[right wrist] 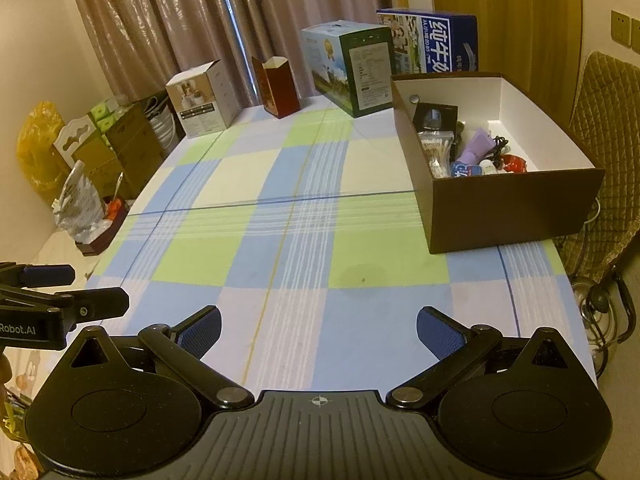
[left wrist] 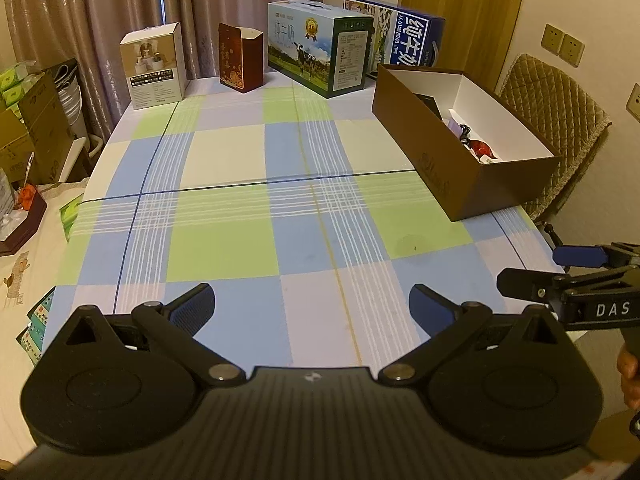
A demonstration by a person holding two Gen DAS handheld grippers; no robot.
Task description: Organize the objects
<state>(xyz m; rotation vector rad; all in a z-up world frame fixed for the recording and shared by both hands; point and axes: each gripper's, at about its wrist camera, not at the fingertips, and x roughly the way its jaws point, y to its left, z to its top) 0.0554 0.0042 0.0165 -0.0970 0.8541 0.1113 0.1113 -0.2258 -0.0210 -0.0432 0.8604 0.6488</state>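
Observation:
A brown open box (right wrist: 516, 204) with a white inside stands at the right of the checked table (right wrist: 280, 220). Small items lie in it: a bag of cotton swabs (right wrist: 434, 152), a purple object (right wrist: 476, 146), a black cable (right wrist: 498, 146), a red item (right wrist: 516, 162). The same box (left wrist: 452, 168) shows in the left wrist view. My left gripper (left wrist: 312, 304) hangs open over the table's near edge, nothing between its fingers. My right gripper (right wrist: 318, 326) is open too, beside it to the right, empty. Each appears side-on in the other's view.
Along the table's far edge stand a white carton (left wrist: 154, 68), a dark red carton (left wrist: 240, 58), a green milk case (left wrist: 320, 46) and a blue milk case (left wrist: 404, 36). A padded chair (left wrist: 556, 120) is right of the table. Cardboard boxes (right wrist: 120, 148) and bags crowd the left.

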